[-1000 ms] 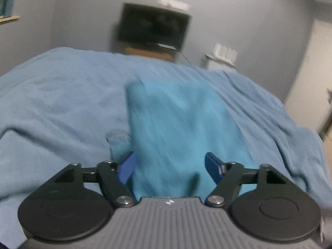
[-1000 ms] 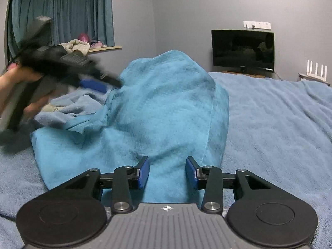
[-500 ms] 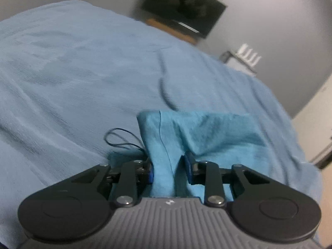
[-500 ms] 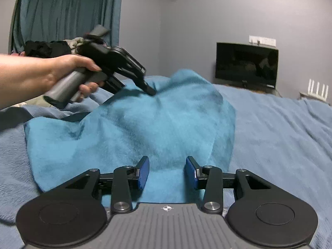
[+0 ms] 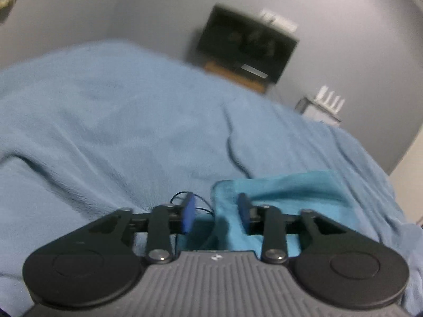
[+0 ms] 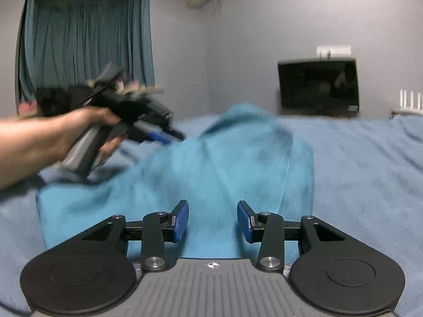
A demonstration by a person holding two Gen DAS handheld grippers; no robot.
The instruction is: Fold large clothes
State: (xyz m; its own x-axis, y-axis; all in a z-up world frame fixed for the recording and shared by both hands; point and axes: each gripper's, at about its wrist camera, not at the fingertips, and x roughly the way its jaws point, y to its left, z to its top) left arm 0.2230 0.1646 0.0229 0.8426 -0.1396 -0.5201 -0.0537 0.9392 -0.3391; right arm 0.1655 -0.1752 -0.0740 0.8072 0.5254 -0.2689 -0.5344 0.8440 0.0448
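Note:
A teal garment (image 6: 211, 174) lies in a raised heap on the bed. In the left wrist view its corner (image 5: 288, 187) lies under the right fingertip (image 5: 243, 208). My left gripper (image 5: 215, 212) is open, with the cloth edge loose between its jaws. In the right wrist view the left gripper (image 6: 164, 137) is blurred, held by a hand at the garment's left side. My right gripper (image 6: 212, 219) is open and empty, just above the near part of the garment.
A light blue blanket (image 5: 119, 121) covers the bed. A dark screen (image 6: 318, 85) stands at the far wall, with a white router (image 6: 409, 103) beside it. Teal curtains (image 6: 87, 52) hang at the left. A thin black cord (image 5: 182, 195) lies by the left gripper.
My left gripper was shut on the garment's edge half a second ago and has now opened and let it go. The garment's peak has sunk lower. My right gripper stays open in place.

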